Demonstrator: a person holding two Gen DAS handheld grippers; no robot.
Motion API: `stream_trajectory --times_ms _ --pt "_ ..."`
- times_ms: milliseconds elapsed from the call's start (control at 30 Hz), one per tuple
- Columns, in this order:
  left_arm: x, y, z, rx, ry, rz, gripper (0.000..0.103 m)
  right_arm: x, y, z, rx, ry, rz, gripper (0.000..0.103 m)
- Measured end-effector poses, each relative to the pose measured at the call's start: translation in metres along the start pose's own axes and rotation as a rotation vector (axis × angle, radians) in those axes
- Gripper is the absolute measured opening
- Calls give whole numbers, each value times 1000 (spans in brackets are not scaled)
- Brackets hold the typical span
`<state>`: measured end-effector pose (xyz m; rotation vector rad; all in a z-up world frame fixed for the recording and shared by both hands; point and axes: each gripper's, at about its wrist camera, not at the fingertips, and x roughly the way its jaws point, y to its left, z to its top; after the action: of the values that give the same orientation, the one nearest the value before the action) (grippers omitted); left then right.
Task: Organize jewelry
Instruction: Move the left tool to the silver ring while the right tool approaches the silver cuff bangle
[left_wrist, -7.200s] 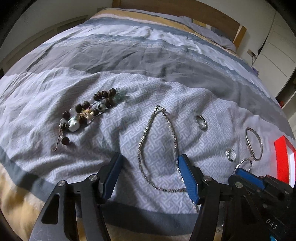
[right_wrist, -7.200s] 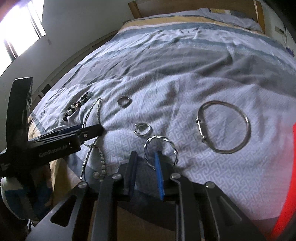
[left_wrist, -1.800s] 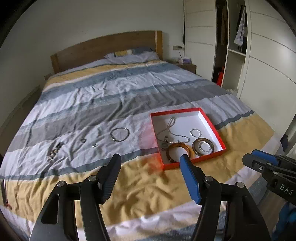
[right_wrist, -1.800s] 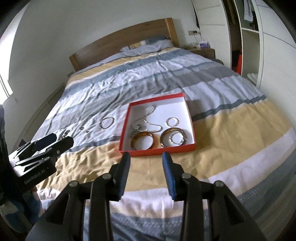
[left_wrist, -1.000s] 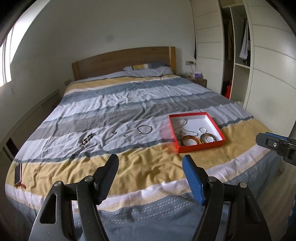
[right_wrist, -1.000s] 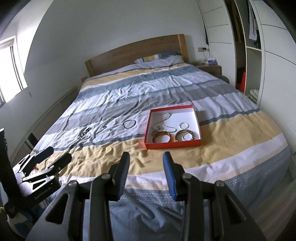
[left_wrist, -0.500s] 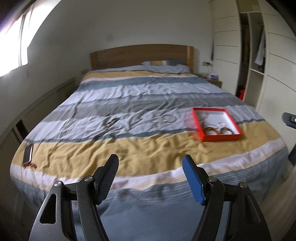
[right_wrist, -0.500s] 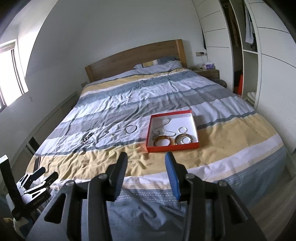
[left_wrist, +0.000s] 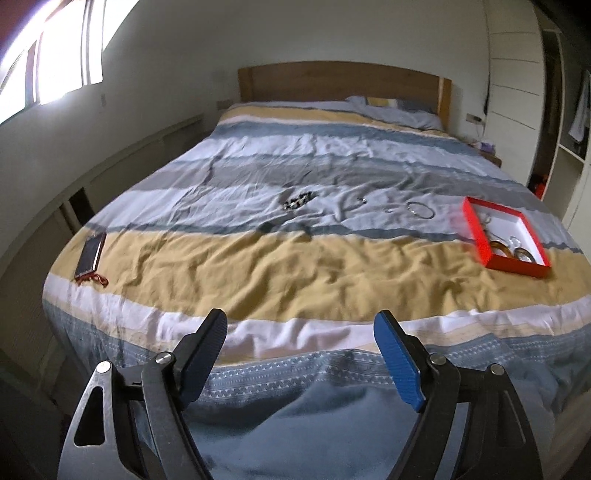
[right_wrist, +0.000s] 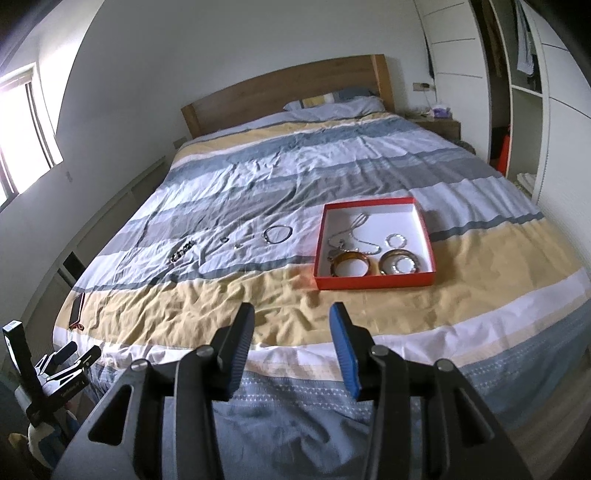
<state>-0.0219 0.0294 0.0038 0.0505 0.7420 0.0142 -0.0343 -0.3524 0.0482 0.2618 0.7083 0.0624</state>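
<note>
Jewelry, both loose and boxed, is seen well beyond both grippers. The left gripper (left_wrist: 300, 345) is empty, its jaws opening; the right gripper (right_wrist: 291, 334) is held spread, empty. Farther off, the beaded bracelet (left_wrist: 298, 200) and bangle (right_wrist: 277, 234) are left of the red box (right_wrist: 373, 284); the left gripper is judged nearer the beads.

Striped bed (right_wrist: 332, 177), wooden headboard (right_wrist: 288, 88), bright window (left_wrist: 55, 48), white wardrobe (right_wrist: 458, 48).
</note>
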Motion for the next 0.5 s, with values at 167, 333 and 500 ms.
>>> stream_trajectory --times_ms 167,333,500 --pt "29 -1 5 -5 42 -7 80 37 3 7 -20 39 18 40" --pt "66 -13 11 4 95 -40 75 82 7 16 -55 89 32 40" --pt "103 -32 27 26 129 -100 67 127 9 28 -66 133 49 40"
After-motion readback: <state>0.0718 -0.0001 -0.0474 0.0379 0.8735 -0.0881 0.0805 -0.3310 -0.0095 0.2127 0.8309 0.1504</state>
